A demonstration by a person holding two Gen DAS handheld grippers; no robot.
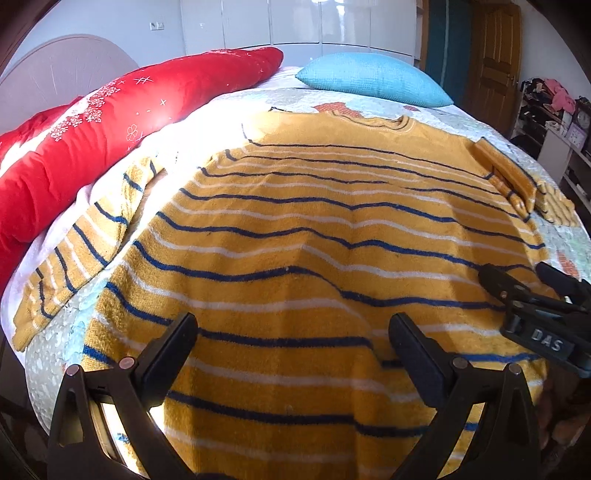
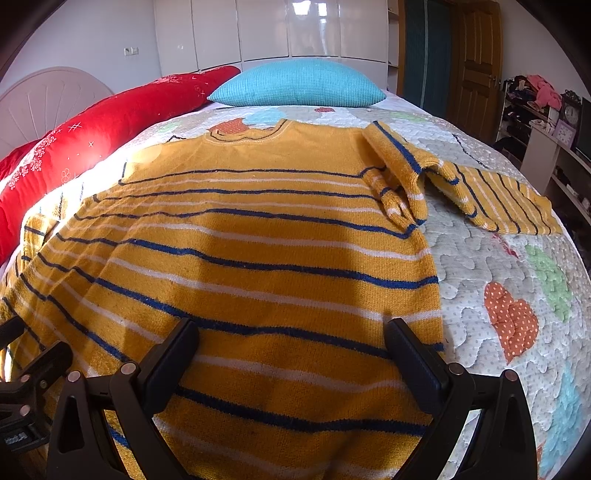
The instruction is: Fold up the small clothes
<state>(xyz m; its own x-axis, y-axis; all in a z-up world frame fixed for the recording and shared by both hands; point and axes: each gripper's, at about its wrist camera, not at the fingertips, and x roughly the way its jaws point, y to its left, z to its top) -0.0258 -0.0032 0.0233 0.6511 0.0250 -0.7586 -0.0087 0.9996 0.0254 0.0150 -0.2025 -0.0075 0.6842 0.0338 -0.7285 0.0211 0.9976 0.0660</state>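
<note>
A mustard-yellow sweater (image 1: 295, 229) with blue and white stripes lies flat on the bed, neck away from me; it also shows in the right wrist view (image 2: 251, 258). Its left sleeve (image 1: 74, 251) lies stretched out toward the red duvet. Its right sleeve (image 2: 491, 195) is bunched at the shoulder and lies out to the right. My left gripper (image 1: 293, 354) is open above the sweater's lower left part. My right gripper (image 2: 291, 354) is open above the lower right part near the side edge; it also shows in the left wrist view (image 1: 517, 280).
The bed has a quilted cover with hearts (image 2: 509, 325). A red duvet (image 1: 92, 129) lies along the left side, a blue pillow (image 2: 295, 85) at the far end. White wardrobes (image 2: 258, 29), a wooden door (image 2: 476, 55) and cluttered shelves (image 2: 535, 110) stand beyond.
</note>
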